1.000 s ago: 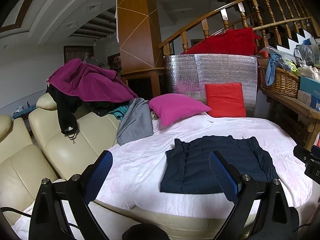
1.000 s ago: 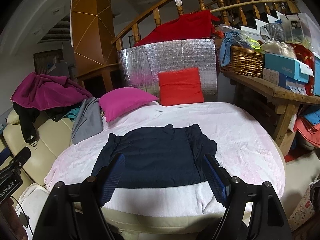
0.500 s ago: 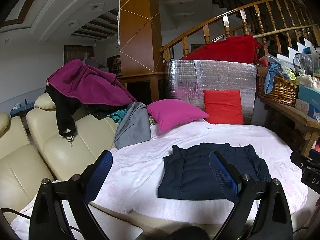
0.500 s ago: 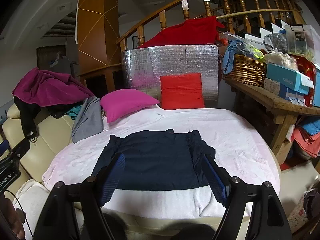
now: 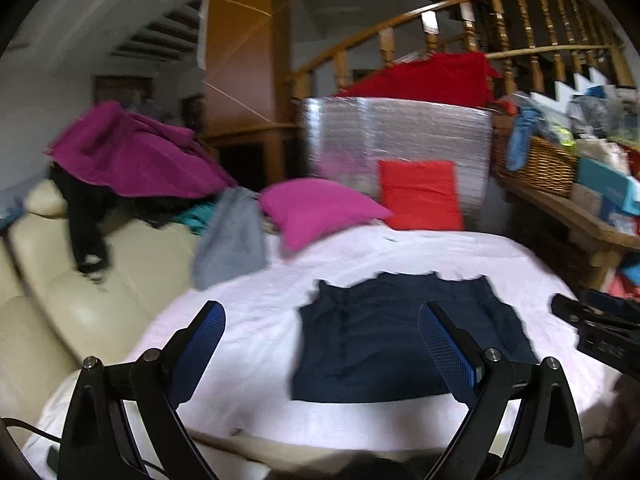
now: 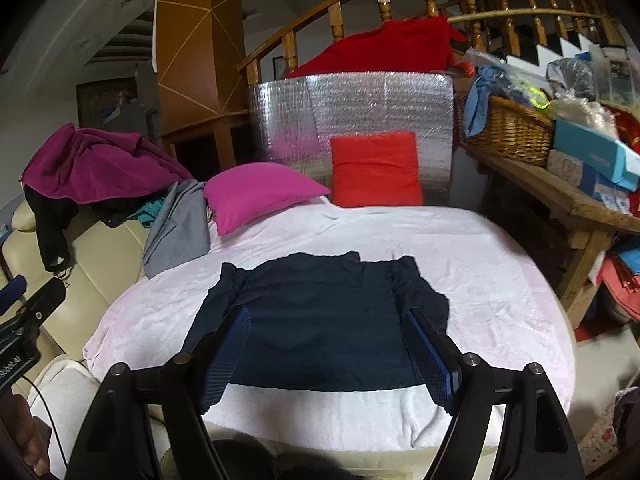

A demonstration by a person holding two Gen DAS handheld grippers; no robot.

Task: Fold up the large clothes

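Note:
A dark navy garment (image 6: 320,320) lies flat and partly folded on the white-pink blanket (image 6: 500,280) over a round bed; it also shows in the left wrist view (image 5: 400,336). My left gripper (image 5: 322,344) is open and empty, held above the bed's near left edge, short of the garment. My right gripper (image 6: 330,354) is open and empty, hovering over the garment's near hem. Its body shows at the right edge of the left wrist view (image 5: 600,332).
A magenta pillow (image 6: 260,192) and a red pillow (image 6: 376,170) lean at the back by a silver foil panel (image 6: 352,104). A cream sofa (image 5: 80,300) with a purple garment (image 5: 132,156) and a grey one (image 5: 232,236) stands left. A cluttered wooden shelf (image 6: 560,192) stands right.
The left view has swung right and blurred, so the garment sits more central. The right gripper has shifted slightly forward. Both jaws stay open.

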